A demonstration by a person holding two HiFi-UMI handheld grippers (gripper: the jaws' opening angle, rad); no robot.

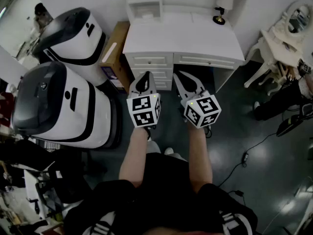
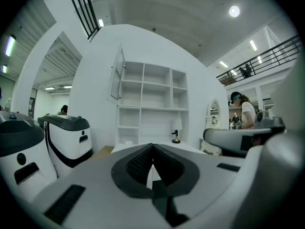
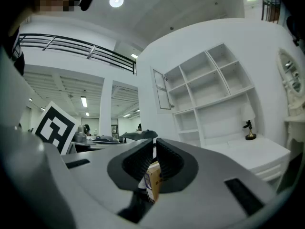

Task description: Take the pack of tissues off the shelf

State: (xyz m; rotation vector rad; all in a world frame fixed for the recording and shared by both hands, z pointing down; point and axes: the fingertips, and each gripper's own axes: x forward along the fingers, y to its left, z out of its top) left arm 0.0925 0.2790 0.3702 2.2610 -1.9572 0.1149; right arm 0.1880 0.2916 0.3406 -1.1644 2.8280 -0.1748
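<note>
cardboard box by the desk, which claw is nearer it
Left. The left claw sits just right of the cardboard box; the right claw is farther right, past the left one.

Hand-held gripper, jaws together; white shelf.

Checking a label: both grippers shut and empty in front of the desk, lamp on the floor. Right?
No. The lamp stands on the desk, back right corner; head view shows it. The left gripper and right gripper are shut and empty in front of it.
</note>
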